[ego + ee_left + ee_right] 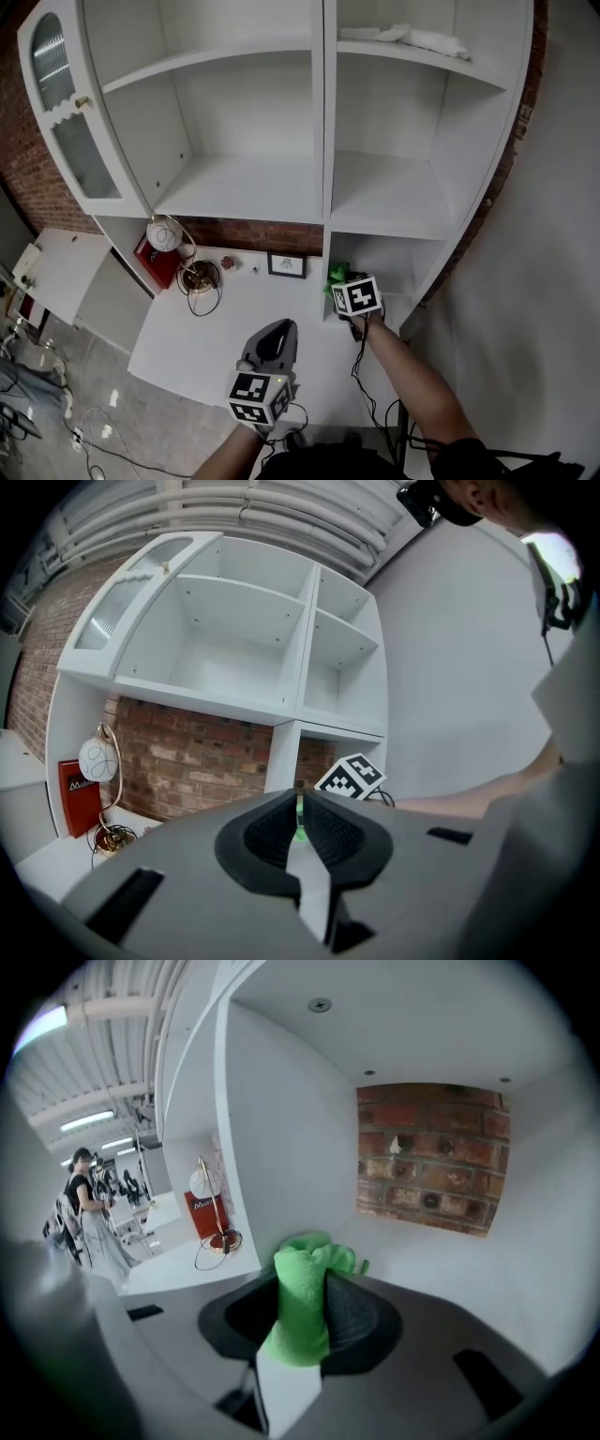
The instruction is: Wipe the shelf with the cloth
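My right gripper [349, 284] is shut on a bunched green cloth [336, 274] at the mouth of the low right compartment of the white shelf unit [324, 112]. In the right gripper view the cloth [302, 1321] stands up between the jaws of that gripper [302, 1274], above the compartment's white floor [450, 1269] and facing its brick back. My left gripper [278, 330] hangs lower and to the left over the white counter [234, 319], jaws together with nothing in them. In its own view the left gripper [300, 810] points toward the right gripper's marker cube [350, 776].
On the counter stand a round white lamp [166, 234], a red box [153, 262], a coiled cable [200, 278] and a small framed picture [287, 265]. White cloths [412, 37] lie on the top right shelf. A glazed door [66, 112] hangs open at left. A person [86, 1206] stands far off.
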Demonstrator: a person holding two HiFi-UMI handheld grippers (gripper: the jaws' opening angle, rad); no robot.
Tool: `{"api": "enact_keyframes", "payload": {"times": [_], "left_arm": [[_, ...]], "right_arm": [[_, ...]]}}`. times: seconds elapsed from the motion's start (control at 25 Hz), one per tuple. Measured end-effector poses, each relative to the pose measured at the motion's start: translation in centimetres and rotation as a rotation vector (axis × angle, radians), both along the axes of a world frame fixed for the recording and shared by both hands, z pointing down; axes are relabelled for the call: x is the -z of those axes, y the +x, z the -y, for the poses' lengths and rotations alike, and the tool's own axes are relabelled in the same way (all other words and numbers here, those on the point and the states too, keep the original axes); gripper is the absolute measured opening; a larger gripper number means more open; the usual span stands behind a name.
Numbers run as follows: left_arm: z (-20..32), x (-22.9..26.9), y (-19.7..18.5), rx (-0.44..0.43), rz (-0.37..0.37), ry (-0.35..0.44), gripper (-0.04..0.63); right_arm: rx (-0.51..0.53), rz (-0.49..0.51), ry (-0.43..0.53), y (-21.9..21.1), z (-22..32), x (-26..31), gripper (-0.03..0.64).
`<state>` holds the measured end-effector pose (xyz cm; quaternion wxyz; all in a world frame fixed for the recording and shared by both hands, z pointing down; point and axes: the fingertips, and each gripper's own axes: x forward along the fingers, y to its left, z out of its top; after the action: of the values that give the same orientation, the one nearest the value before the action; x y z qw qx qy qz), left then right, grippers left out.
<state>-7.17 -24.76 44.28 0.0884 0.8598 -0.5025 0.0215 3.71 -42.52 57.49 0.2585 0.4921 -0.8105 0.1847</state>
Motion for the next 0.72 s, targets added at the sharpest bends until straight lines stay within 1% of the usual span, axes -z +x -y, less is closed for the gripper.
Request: {"api": "enact_keyframes", "payload": {"times": [0.08, 0.2, 0.44, 0.72], "left_arm": [[0.2, -0.2, 0.2, -0.001, -0.002, -0.003, 0.018], [0.5, -0.3, 0.9, -0.015, -0.006, -0.008, 0.018], [1.1, -0.1, 2.9, -0.057, -0.018, -0.001, 0.018], [1.5, 0.1, 5.7, -0.121, -0.029, 0.008, 0.019]], "right_arm": [[0.025, -0.079, 0.014, -0.1, -0.1, -0.3, 0.121], [0.048, -0.135, 0.016, 0.3, -0.2, -0.5, 0.121], [0.057, -0.182, 0.007, 2.2, -0.8, -1.0, 0.123], [-0.016, -0.207, -0.015, 7.0, -1.2, -1.4, 0.121]]}}
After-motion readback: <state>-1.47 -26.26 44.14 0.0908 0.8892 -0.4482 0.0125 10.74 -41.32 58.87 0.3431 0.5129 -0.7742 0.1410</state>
